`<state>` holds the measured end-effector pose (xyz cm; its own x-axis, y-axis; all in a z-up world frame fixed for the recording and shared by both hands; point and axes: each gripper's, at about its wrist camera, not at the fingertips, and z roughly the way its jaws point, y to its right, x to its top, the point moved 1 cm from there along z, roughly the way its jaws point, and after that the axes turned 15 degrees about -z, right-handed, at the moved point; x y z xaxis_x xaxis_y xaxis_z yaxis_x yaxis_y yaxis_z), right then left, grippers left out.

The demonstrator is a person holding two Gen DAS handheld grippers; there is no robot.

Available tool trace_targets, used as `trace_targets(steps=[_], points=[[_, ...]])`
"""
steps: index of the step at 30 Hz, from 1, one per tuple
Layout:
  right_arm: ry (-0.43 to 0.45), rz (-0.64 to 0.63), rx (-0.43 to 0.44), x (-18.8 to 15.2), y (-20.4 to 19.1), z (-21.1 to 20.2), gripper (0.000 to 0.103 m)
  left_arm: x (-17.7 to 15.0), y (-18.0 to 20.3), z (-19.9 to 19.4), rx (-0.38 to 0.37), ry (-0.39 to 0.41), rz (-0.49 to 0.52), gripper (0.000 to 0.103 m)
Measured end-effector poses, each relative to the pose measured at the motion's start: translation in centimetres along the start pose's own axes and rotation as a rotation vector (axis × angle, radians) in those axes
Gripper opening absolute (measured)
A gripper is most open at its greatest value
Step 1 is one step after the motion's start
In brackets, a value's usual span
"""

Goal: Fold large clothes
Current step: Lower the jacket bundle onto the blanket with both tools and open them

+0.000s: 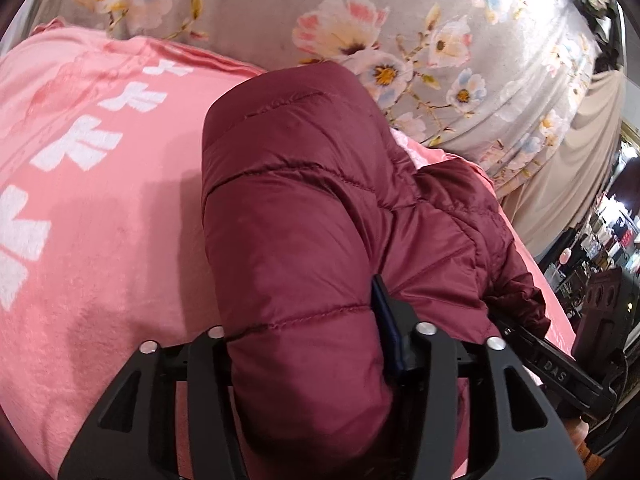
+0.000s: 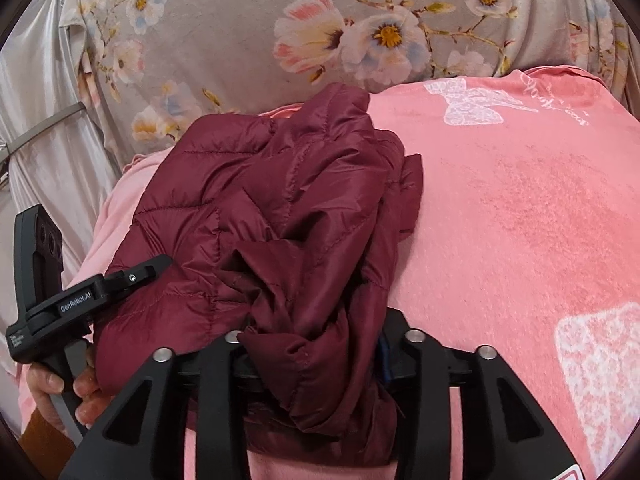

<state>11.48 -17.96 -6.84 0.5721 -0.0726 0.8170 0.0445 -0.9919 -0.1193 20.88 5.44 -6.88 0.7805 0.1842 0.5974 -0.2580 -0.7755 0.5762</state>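
While both grippers (image 1: 310, 344) (image 2: 316, 344) clamp jacket (image 1: 296, 208), they level.

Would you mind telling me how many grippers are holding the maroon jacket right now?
2. The left gripper clamps the jacket at its near puffy edge; the right gripper clamps its crumpled near end.

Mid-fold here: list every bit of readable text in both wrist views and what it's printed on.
"GenRobot.AI": on the body of the left hand-held gripper, seen from the right wrist.
"DAS": on the right hand-held gripper's black body, seen from the left wrist; likely part of a longer word.
Small white sticker under "GenRobot.AI": too small to read.
White cursive script on the pink blanket: blurred, unreadable.
Large white marks on the blanket, left wrist view: unreadable.
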Motion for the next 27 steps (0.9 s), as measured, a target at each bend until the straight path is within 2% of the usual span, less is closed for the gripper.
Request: trace_targets(steps=[1,3,6,8,9,10,12,14,18,23,25,27], points=[[-0.004,-0.001,-0.002,-0.2,0.1,-0.4,0.050,0.0,-0.2,0.0,0.002,-0.006,-0.009,0.054],[-0.008,0.000,-0.013,-1.0,0.4,-2.1,0.053,0.2,-0.4,-0.4,0.012,-0.018,-0.027,0.056],[0.048,0.009,-0.064,-1.9,1.1,-6.1,0.051,0.3,0.0,-2.5,0.030,-0.020,-0.057,0.055],[0.113,-0.002,-0.095,-1.5,1.0,-9.0,0.032,0.4,0.9,-4.8,0.076,0.013,-0.049,0.055],[0.119,-0.017,-0.104,-1.0,0.7,-9.7,0.015,0.5,1.6,-5.8,0.105,0.041,-0.035,0.055],[0.120,-0.041,-0.113,-0.2,0.2,-10.2,0.007,0.5,2.2,-6.6,0.128,0.064,-0.018,0.055],[0.126,-0.073,-0.112,1.2,-1.0,-10.5,0.004,0.7,4.3,-8.2,0.222,0.129,0.034,0.055],[0.136,-0.100,-0.103,2.3,-2.3,-10.3,0.003,0.7,6.2,-9.0,0.265,0.167,0.067,0.055],[0.090,-0.153,-0.131,2.8,-3.7,-8.0,0.002,0.0,8.6,-8.4,0.282,0.141,0.085,0.055],[-0.003,-0.178,-0.191,1.7,-3.1,-4.4,0.001,-1.6,7.7,-6.1,0.347,0.083,0.049,0.055],[-0.038,-0.158,-0.216,0.9,-2.1,-3.6,0.001,-2.1,7.3,-5.5,0.377,0.077,0.043,0.055],[-0.090,-0.114,-0.201,-0.2,-0.9,-2.7,0.000,-2.6,6.4,-4.9,0.409,0.072,0.036,0.055]])
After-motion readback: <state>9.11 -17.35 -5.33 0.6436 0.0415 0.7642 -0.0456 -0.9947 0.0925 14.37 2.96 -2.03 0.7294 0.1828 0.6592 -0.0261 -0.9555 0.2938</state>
